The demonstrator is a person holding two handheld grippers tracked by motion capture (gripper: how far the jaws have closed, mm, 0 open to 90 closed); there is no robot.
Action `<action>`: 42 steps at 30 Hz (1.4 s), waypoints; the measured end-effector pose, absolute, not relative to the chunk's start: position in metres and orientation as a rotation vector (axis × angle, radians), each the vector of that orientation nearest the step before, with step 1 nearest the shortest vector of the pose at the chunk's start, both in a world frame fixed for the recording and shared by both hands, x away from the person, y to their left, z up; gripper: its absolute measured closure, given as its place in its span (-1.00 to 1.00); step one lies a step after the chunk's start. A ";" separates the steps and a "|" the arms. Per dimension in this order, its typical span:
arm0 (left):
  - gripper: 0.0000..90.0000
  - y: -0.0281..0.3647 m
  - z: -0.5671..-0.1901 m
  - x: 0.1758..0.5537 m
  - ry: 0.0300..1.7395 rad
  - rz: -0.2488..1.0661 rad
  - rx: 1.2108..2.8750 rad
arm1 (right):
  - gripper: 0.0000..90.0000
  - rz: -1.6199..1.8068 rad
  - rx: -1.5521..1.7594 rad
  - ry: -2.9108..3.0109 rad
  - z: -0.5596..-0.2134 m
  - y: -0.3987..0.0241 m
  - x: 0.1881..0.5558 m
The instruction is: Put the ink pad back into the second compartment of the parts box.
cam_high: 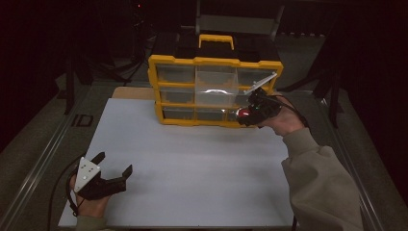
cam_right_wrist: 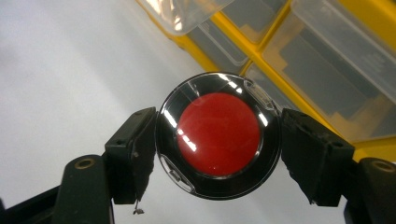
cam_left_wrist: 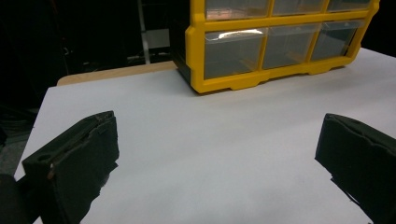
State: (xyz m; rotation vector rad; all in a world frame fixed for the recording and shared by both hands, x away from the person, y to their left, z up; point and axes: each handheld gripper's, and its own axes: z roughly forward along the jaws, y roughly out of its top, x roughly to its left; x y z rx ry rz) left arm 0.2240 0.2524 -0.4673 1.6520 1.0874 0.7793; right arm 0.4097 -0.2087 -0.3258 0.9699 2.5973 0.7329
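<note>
Two pads of my right gripper [cam_right_wrist: 218, 140] are pinching the red-faced disc [cam_right_wrist: 218, 135] by its slick rim, risking slipping near the yellow organizer [cam_high: 215, 91].

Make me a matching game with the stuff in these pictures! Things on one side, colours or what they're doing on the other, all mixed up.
Things:
1. drawer cabinet
2. round disc
3. left gripper
4. right gripper

Descriptions:
A. open, holding nothing, over the white table
B. yellow frame with clear drawers
C. clamped on something round
D. red middle, shiny black rim

Pairs: 1-B, 2-D, 3-A, 4-C
</note>
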 end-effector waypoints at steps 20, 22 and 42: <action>-1.00 0.252 -0.467 0.224 1.087 0.779 1.652 | -0.34 0.719 1.000 2.592 -0.300 -0.214 0.422; -1.00 0.253 -0.467 0.224 1.086 0.778 1.652 | -0.34 0.717 0.991 2.590 -0.297 -0.214 0.422; -1.00 0.253 -0.467 0.224 1.087 0.782 1.647 | -0.34 0.719 0.988 2.557 -0.272 -0.213 0.429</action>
